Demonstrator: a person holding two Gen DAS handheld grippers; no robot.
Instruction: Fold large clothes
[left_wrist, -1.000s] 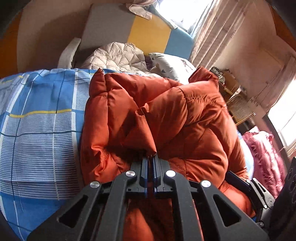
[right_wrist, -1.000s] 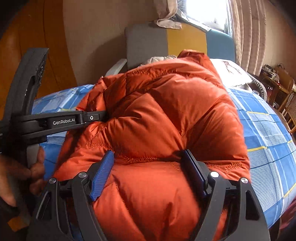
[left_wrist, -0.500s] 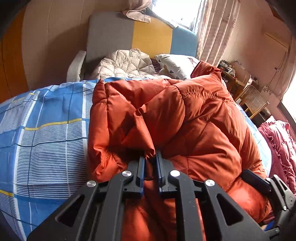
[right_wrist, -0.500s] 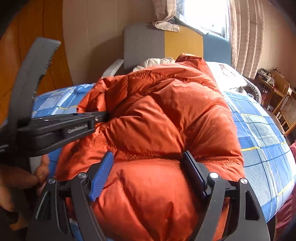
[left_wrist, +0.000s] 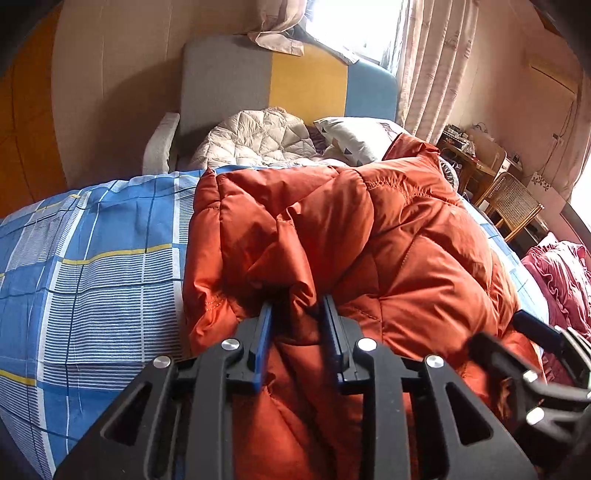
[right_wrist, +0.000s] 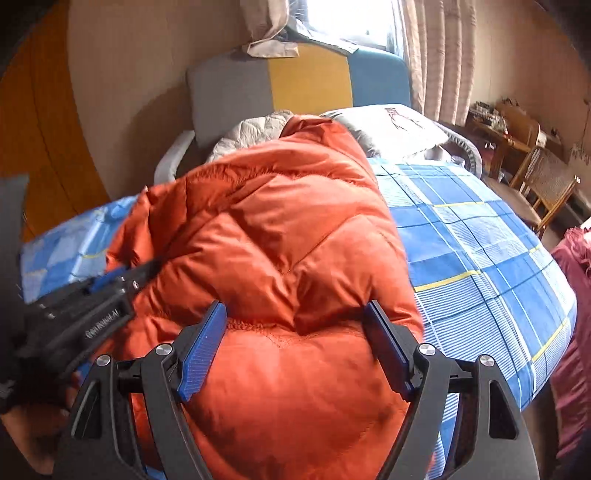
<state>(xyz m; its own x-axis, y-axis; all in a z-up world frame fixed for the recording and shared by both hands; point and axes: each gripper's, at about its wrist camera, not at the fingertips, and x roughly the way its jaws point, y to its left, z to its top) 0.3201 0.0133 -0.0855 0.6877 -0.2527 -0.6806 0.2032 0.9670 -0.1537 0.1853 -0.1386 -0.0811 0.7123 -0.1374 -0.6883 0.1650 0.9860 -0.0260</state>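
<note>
On the bed (left_wrist: 92, 258), over a blue checked sheet with thin white stripes and yellow lines, lies a puffy orange jacket (left_wrist: 388, 240), folded into a thick bundle; its shell is smooth and slightly glossy, quilted in broad stitched panels that bulge between seams. Left gripper (left_wrist: 298, 314): black frame, blue ribbed pads; jaws opening, a pinched fold of the jacket's fabric between them, pads no longer clearly pressing it. Right gripper (right_wrist: 295, 314): jaws spread wide around a rounded bulge at the jacket's near edge, blue pads (right_wrist: 203, 347) lying against the fabric on either side; whether they squeeze it or only touch it I cannot tell. At the left of the right wrist view the left gripper shows blurred, with a hand (right_wrist: 33, 432) below it. Far end: padded headboard (left_wrist: 295, 85) in grey, yellow and blue blocks, a cream diamond-quilted blanket (left_wrist: 255, 140), a white pillow (left_wrist: 354, 136). Far right: pale curtain (left_wrist: 428, 62), cane chair (left_wrist: 513, 199), ruffled pink cloth (left_wrist: 561, 277).
</note>
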